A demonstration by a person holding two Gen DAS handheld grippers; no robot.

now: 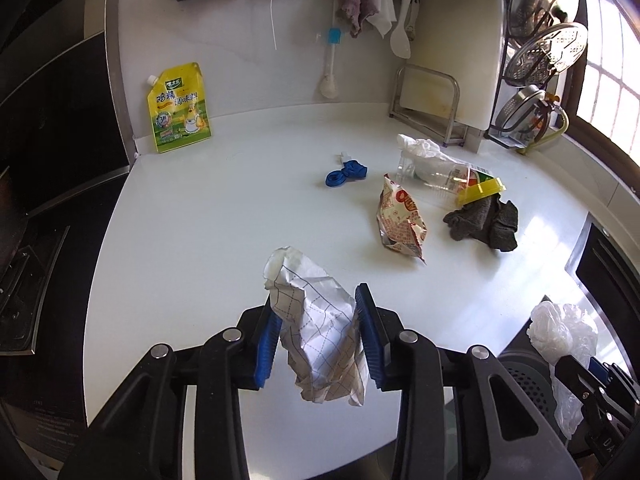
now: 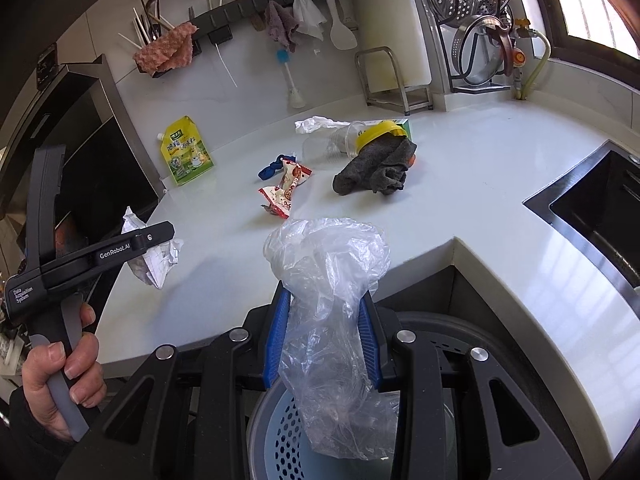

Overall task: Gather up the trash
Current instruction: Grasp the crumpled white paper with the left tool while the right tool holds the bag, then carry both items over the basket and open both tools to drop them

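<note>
Right wrist view alone shows the bin (image 2: pixel 280 432) below the counter (image 2: pixel 460 184). Right gripper (image 2: pixel 326 336) pinches a clear plastic bag (image 2: pixel 332 280) hanging over it. Left gripper (image 1: pixel 316 340) clamps crumpled gridded paper (image 1: pixel 320 320), lifted above the counter.
</note>
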